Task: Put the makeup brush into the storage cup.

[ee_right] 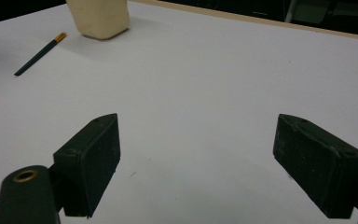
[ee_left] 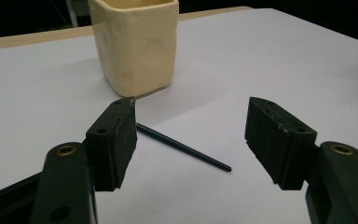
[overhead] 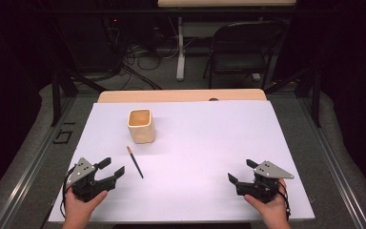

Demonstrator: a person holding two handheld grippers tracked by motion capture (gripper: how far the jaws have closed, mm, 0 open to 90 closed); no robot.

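Note:
A cream square cup [overhead: 141,125] stands upright on the white table sheet [overhead: 205,138], left of the middle. A thin dark pencil [overhead: 135,162] with an orange end lies flat just in front of the cup. My left gripper [overhead: 112,168] rests at the front left, open and empty, a short way left of the pencil. In the left gripper view the pencil [ee_left: 182,148] lies on the sheet beyond the spread jaws, with the cup [ee_left: 135,44] behind it. My right gripper [overhead: 242,171] sits at the front right, open with nothing in it. The right gripper view has the cup [ee_right: 100,16] and pencil [ee_right: 39,53] far off.
The sheet covers a wooden table whose edge [overhead: 181,95] shows at the back. Beyond it stand a folding chair [overhead: 240,50] and a table leg [overhead: 180,47] among floor cables. Metal rails [overhead: 28,167] run along both sides.

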